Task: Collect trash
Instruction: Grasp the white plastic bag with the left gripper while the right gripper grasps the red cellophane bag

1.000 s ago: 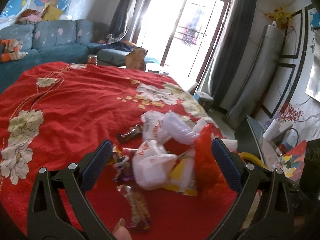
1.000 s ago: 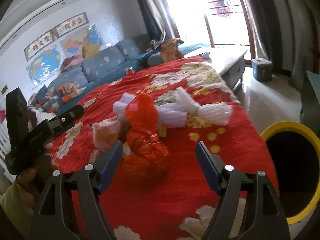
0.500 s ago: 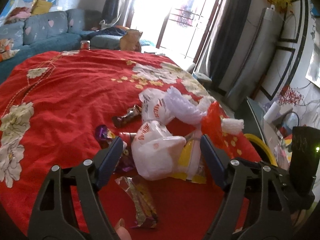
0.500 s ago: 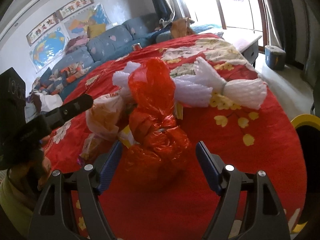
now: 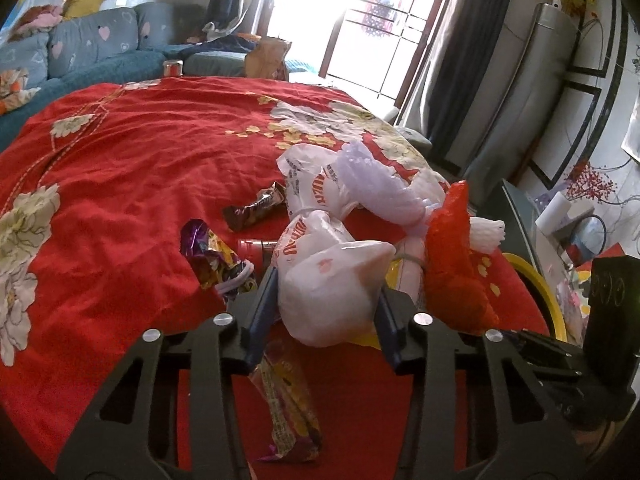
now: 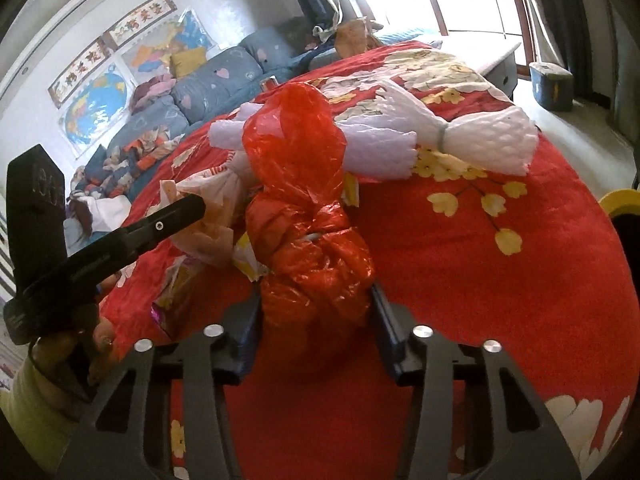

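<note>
A pile of trash lies on the red flowered tablecloth [image 5: 120, 168]. My left gripper [image 5: 326, 308] is shut on a knotted white plastic bag [image 5: 328, 284]. My right gripper [image 6: 316, 320] is shut on a knotted red plastic bag [image 6: 312, 240], which also shows in the left wrist view [image 5: 456, 276]. The left gripper shows at the left of the right wrist view [image 6: 120, 240]. White foam netting [image 6: 472, 140] lies behind the red bag. Snack wrappers [image 5: 216, 256] and a brown wrapper [image 5: 256, 212] lie left of the white bag.
A yellow-rimmed bin [image 5: 536, 284] stands off the table's right edge, also in the right wrist view [image 6: 620, 200]. A long wrapper [image 5: 288, 404] lies under the left gripper. A blue sofa [image 5: 80, 52] and a can [image 5: 173, 67] are at the back.
Both grippers moved forward and closed: the left on the white bag, the right on the red bag. Earlier both were open, straddling the bags.
</note>
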The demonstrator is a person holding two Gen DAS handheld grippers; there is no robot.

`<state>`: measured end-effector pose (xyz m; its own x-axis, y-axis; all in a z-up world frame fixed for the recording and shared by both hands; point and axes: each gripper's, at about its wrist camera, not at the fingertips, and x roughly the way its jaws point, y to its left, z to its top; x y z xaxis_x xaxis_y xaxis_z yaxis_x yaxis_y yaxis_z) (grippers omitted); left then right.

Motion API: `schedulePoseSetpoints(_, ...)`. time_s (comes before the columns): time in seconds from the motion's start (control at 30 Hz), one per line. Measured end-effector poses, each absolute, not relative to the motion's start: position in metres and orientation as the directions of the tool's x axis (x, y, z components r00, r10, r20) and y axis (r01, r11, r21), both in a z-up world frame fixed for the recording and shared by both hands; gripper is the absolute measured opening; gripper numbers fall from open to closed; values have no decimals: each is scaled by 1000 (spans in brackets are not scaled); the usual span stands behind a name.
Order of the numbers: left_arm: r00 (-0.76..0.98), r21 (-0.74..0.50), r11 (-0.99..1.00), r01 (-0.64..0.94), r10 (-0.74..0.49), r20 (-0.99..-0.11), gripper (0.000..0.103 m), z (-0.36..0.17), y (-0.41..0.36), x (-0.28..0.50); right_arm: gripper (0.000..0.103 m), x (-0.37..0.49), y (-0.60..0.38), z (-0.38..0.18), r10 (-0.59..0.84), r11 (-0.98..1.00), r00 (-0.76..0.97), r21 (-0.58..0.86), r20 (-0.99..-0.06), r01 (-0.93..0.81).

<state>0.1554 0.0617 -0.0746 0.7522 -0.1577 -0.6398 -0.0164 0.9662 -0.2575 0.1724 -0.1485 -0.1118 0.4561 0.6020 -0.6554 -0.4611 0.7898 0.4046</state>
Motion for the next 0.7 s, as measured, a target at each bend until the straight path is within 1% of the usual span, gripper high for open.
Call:
schedulePoseSetpoints(0.13, 763, -270, 963, -20, -160, -627, 32, -72, 65, 152, 39, 166, -155, -109, 604, 788, 464, 402, -648, -466)
schedulePoseSetpoints(0.2, 774, -278, 960, -23, -159, -613, 28, -68, 67, 149, 38, 165, -157, -107, 604, 788, 467, 398, -646, -469)
schedulePoseSetpoints(0.27, 786, -282, 959, -23, -157, -598, 27, -63, 69, 147, 36, 161, -157, -105, 607, 786, 471, 396, -640, -474)
schedulePoseSetpoints(0.47, 830, -291, 956, -40, -130, -542, 26, -42, 80, 137, 31, 152, -157, -94, 619, 775, 475, 388, -625, -500)
schedulePoseSetpoints(0.7, 866, -300, 953, -46, -112, -487, 26, -22, 89, 128, 29, 140, -150, -81, 638, 756, 475, 375, -606, -537)
